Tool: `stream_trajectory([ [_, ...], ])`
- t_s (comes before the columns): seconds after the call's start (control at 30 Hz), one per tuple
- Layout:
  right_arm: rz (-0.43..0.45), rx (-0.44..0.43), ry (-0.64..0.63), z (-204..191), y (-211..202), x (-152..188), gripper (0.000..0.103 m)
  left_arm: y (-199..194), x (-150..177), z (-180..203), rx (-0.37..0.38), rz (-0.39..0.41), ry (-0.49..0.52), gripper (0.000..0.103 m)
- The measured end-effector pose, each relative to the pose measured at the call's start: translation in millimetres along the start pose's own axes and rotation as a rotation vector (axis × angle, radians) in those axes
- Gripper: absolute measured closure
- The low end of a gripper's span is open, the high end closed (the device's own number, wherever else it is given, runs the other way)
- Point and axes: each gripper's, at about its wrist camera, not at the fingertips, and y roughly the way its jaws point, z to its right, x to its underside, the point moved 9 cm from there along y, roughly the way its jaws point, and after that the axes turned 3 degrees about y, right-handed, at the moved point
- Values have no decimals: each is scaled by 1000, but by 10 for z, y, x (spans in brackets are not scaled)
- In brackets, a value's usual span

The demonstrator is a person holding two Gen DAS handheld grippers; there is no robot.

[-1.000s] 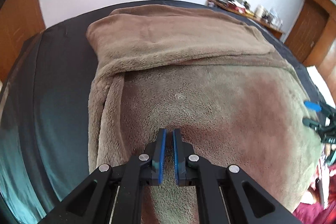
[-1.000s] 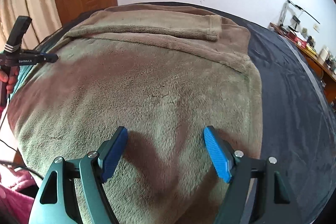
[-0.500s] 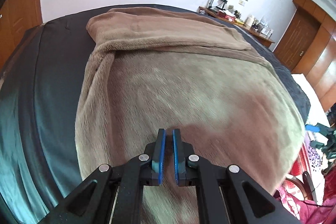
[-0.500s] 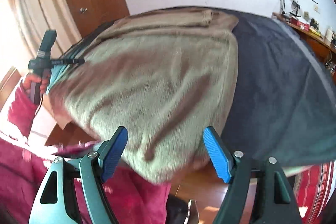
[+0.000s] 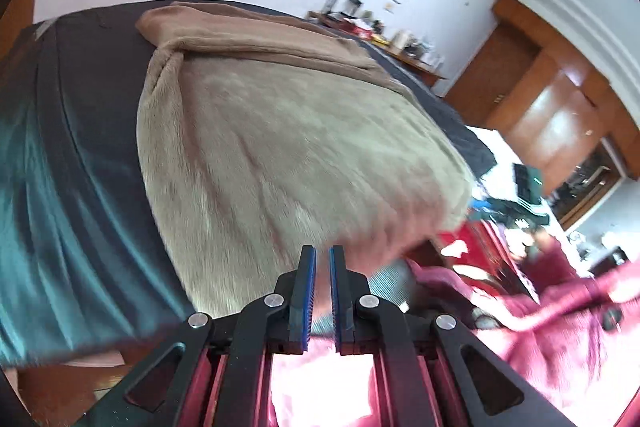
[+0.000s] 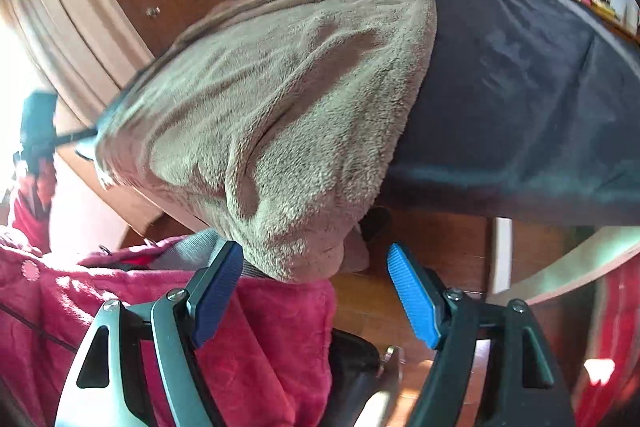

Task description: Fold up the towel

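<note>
**Towel hanging off near bed edge, tongs pulled back**

Towel [image 5: 288, 155] lies on the bed [image 5: 72, 131], far end doubled over at 12 o'clock, near end drooping off. My left tongs [image 5: 322, 291] are nearly closed, empty; right tongs [image 6: 316, 291] spread wide, empty. I'd grab both near corners evenly.

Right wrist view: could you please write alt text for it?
A tan towel hangs over the near edge of a dark-covered bed, its corner drooping between the open right tool, not gripped. Red clothing lies below.
</note>
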Motion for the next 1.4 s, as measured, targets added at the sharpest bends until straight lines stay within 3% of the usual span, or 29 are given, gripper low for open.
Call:
stream_trajectory([
  [0.13,27,-66,33,5,68,-77,23,-111,203,44,15,-5,16,96],
  [0.23,30,-96,29,-34,134,-112,23,-151,330,31,67,11,11,94],
  [0.27,29,-101,21,-56,151,-116,23,-146,352,-5,75,24,3,80],
  [0.3,28,-104,13,-80,163,-118,23,-129,373,-42,85,37,-12,45],
  [0.37,26,-108,-4,-128,185,-118,23,-85,395,-146,125,70,-80,4],
  [0.43,23,-101,-18,-165,195,-112,23,-71,413,-238,161,108,-132,5],
  [0.53,24,-95,-26,-190,199,-100,23,-36,454,-398,64,142,-140,5],
  [0.83,40,-103,-12,-256,253,-131,23,435,699,-431,145,44,-172,5],
  [0.93,44,-107,-8,-261,256,-135,23,559,631,-409,173,22,-162,6],
  [1.03,52,-114,-6,-264,250,-132,23,589,550,-359,188,21,-134,24],
  [1.1,57,-120,-3,-263,269,-147,23,606,524,-339,186,14,-125,45],
  [1.2,60,-126,-3,-265,289,-170,24,637,536,-330,165,-6,-123,59],
  [1.37,53,-98,-36,-261,278,-139,71,679,554,-320,118,-40,-127,78],
  [1.4,53,-101,-37,-259,268,-136,75,678,553,-317,99,-46,-130,78],
])
